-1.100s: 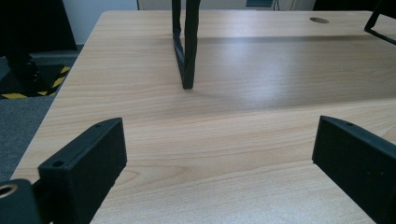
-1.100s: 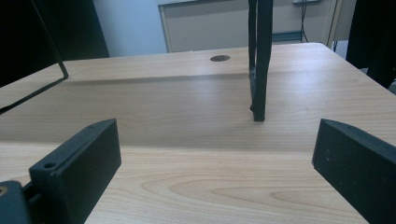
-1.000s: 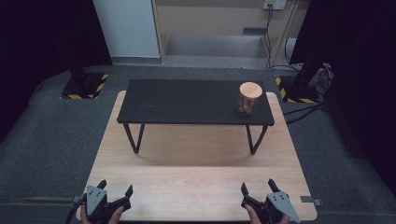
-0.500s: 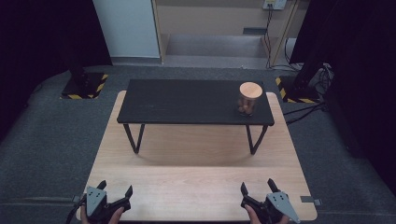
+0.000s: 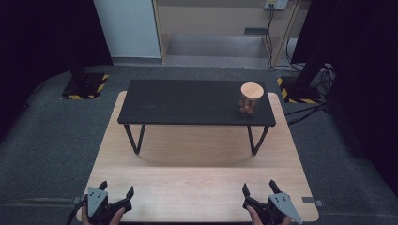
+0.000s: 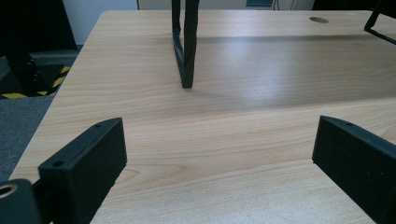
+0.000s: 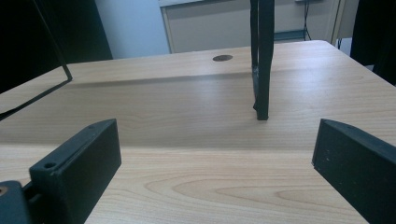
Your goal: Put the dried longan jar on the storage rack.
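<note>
Desk: the pale wooden rectangular desk (image 5: 197,183) carries everything; bare grain fills the ground in front of both gripper cameras (image 6: 233,140).
Bench on the desk: a low black rectangular bench with thin black metal legs (image 5: 187,101) stands across the far half of the desk, toward 12 o'clock from the person; one leg (image 6: 186,46) shows in the left gripper view, one (image 7: 261,60) in the right gripper view.
Jar: the clear round jar with a flat light wooden lid (image 5: 250,98) stands upright on the bench top near its right end, at about 1 o'clock from the person, well apart from both grippers; something brownish lies inside, too small to tell.
Left hand-held gripper (image 5: 116,192): at 7 o'clock by the desk's near edge, jaws spread wide, nothing between them.
Right hand-held gripper (image 5: 259,188): at 5 o'clock by the near edge, jaws spread wide, nothing between them.
</note>
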The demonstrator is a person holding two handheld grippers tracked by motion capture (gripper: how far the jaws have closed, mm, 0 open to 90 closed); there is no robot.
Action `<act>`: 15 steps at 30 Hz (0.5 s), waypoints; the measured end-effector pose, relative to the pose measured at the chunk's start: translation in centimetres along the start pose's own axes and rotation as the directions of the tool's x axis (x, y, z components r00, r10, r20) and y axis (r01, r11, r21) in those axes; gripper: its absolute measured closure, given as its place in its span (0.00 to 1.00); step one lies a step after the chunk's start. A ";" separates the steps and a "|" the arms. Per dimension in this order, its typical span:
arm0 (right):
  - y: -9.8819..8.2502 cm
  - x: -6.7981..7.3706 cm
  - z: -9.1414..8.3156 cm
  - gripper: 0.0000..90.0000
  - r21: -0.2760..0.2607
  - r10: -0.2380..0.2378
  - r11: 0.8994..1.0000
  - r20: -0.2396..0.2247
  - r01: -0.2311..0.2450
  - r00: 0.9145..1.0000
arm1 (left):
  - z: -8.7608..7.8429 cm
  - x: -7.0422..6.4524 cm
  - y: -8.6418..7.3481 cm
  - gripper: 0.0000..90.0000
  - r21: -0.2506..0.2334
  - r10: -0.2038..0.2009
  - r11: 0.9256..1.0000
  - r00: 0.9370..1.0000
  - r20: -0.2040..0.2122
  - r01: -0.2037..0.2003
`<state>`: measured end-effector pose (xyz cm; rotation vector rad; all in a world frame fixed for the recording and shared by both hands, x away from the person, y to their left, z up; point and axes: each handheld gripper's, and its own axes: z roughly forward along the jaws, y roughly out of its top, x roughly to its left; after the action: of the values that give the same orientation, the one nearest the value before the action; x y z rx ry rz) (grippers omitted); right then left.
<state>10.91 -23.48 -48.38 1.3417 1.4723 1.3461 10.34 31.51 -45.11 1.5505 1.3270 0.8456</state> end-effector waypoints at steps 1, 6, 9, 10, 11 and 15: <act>0.0 0.0 0.0 0.01 0.000 0.000 1.000 0.000 0.000 1.000 | 0.0 0.0 0.0 0.02 -0.001 -0.001 1.000 1.000 0.000 0.001; 0.1 0.0 0.0 0.01 -0.001 0.005 1.000 -0.003 -0.005 1.000 | -0.2 0.0 -0.1 0.02 -0.003 -0.001 1.000 1.000 -0.002 0.001; 0.0 -0.1 0.0 0.01 -0.003 0.013 1.000 -0.005 -0.013 1.000 | -0.2 0.1 -0.2 0.02 -0.005 -0.004 1.000 1.000 0.000 0.004; 0.0 -0.1 0.0 0.01 -0.003 0.019 1.000 -0.006 -0.019 1.000 | -0.3 0.2 -0.2 0.02 -0.004 -0.004 1.000 1.000 0.003 0.004; 0.0 -0.1 -0.1 0.01 -0.004 0.026 1.000 -0.007 -0.026 1.000 | -0.4 0.2 -0.2 0.02 -0.006 -0.005 1.000 1.000 0.005 0.005; 0.6 -0.1 -0.4 0.01 -0.021 0.033 0.999 -0.017 -0.033 0.999 | -0.8 0.3 -0.1 0.02 -0.019 0.001 1.000 1.000 0.014 -0.001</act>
<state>10.69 -23.67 -47.76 1.3496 1.4490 1.3937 9.57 31.93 -44.96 1.5399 1.3051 0.8446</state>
